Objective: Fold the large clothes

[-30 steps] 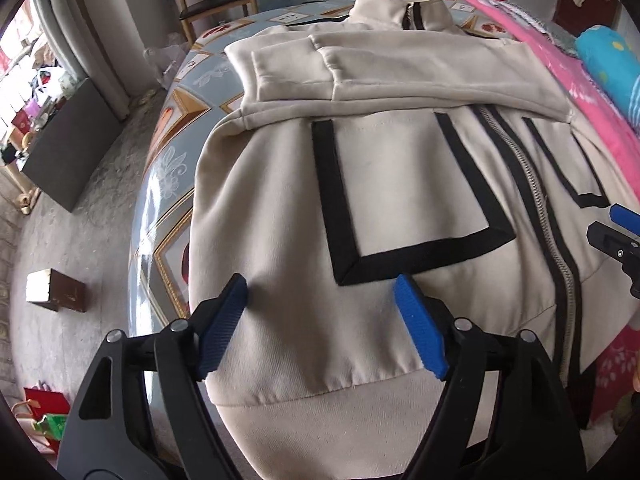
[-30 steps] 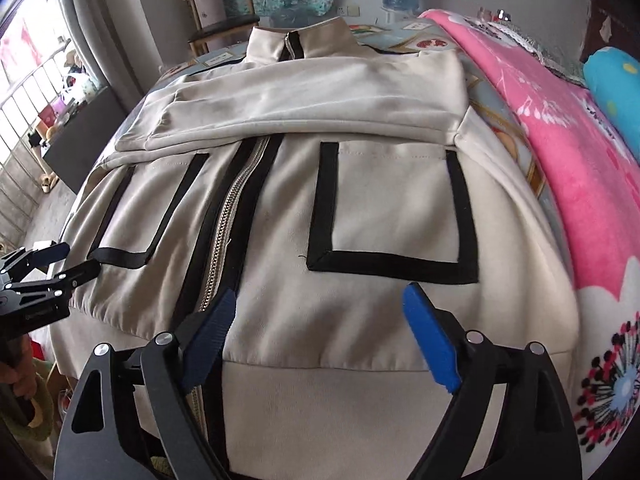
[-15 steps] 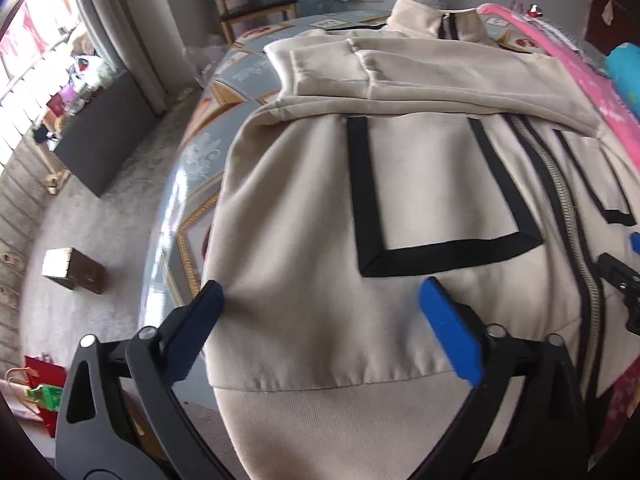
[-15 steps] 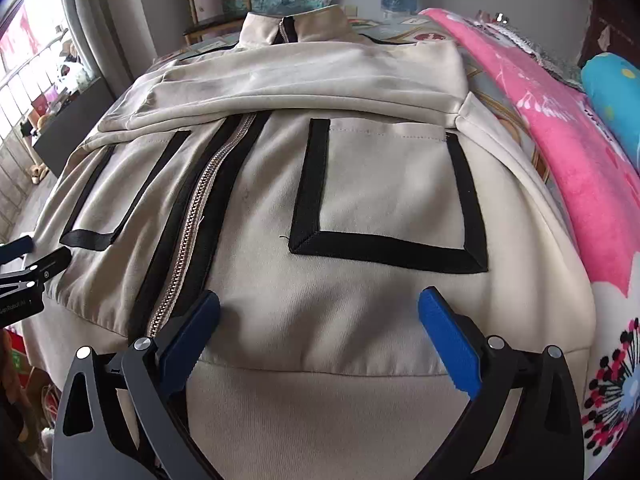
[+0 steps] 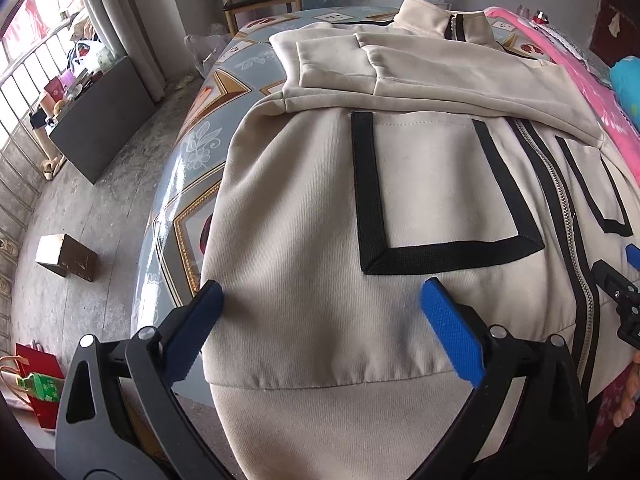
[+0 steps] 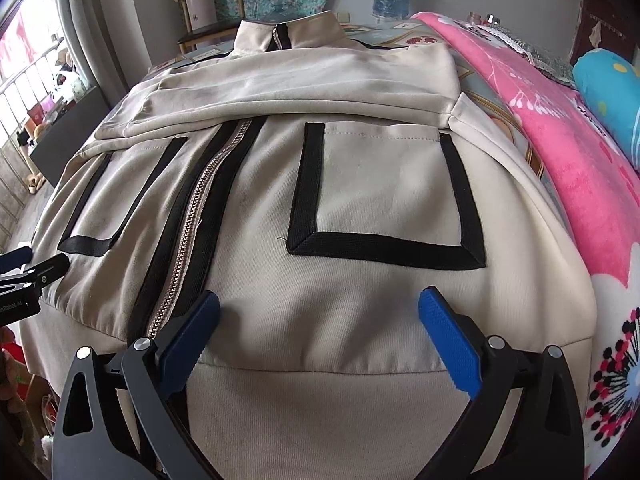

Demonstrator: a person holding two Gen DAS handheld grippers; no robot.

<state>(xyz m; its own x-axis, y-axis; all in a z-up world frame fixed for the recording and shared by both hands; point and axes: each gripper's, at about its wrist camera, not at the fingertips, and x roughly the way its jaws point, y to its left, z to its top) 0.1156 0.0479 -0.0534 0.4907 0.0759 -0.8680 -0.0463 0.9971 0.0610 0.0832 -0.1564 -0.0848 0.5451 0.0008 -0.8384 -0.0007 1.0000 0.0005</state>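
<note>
Jacket point(image 5: 304, 216), cream with black trim, spread front-up on table point(image 5: 192, 168), sleeves already crossed over chest well beyond fingers. Left gripper point(image 5: 320, 312) and right gripper point(image 6: 316, 316) both spread fully wide, holding nothing, poised just above hem band point(image 6: 328, 408). Likely parked one per half of hem, either side of zipper point(image 6: 188, 240), for an even lift toward collar point(image 6: 284, 34).

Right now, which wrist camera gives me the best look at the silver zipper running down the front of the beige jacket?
The right wrist view. There the silver zipper runs in full from under the folded sleeves down to the hem, near the middle of the beige jacket. The left wrist view shows it only along the stretched right edge, though it is unobstructed there.
</note>
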